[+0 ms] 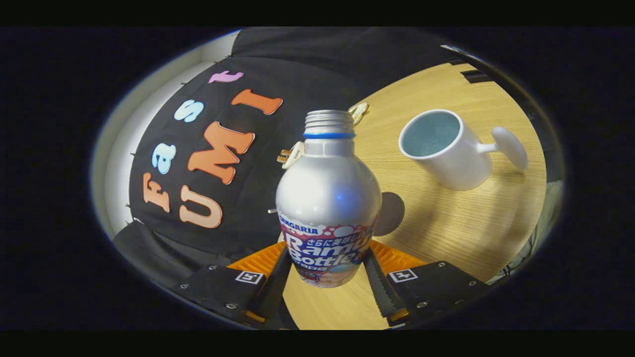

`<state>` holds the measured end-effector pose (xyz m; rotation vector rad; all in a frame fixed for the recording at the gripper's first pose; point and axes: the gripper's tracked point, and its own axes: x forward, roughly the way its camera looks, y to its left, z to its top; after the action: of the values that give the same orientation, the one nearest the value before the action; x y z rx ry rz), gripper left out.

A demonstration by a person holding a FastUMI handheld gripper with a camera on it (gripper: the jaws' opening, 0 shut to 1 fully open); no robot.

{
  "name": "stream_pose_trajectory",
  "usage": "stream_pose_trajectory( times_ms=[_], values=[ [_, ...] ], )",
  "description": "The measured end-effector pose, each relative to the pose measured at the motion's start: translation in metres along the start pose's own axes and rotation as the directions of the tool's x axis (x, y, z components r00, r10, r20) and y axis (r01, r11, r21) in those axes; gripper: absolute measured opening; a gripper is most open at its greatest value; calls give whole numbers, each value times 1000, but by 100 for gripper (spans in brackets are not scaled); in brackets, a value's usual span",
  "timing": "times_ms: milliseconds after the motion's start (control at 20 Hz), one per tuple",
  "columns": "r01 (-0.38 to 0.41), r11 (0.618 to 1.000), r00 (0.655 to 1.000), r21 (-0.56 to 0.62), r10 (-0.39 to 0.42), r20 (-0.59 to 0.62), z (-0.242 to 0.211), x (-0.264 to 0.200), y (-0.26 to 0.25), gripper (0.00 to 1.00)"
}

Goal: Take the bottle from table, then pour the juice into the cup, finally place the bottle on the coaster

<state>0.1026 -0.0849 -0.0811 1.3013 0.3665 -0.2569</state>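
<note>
A silver metal bottle [328,198] with an open threaded neck and a blue ring stands between my fingers, and my gripper [325,270] is shut on its labelled lower body. The view is tilted, so the bottle seems lifted off the wooden table [446,233]. Beyond and to the right of the bottle sits a white cup [446,148] with a rounded handle, its inside pale blue. A dark round coaster [389,213] lies on the table just behind the bottle, partly hidden by it.
Two small pale clips or plugs [291,154] lie on the table near the black cloth wall, behind the bottle's neck. The table's far edge runs beyond the cup, and its right edge shows past the cup's handle.
</note>
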Motion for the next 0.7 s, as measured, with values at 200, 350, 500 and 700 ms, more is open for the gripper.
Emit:
stream_pose_trajectory(
  times_ms=[200, 350, 500, 700],
  values=[
    [-2, 992, 1000, 125, 3, -6, 5, 5, 3, 77],
    [5, 985, 1000, 170, -2, -22, 7, 10, 4, 77],
    [-5, 972, 1000, 235, 11, -26, 9, 12, 8, 77],
    [9, 953, 999, 301, 4, -42, 14, 14, 8, 77]
  ],
)
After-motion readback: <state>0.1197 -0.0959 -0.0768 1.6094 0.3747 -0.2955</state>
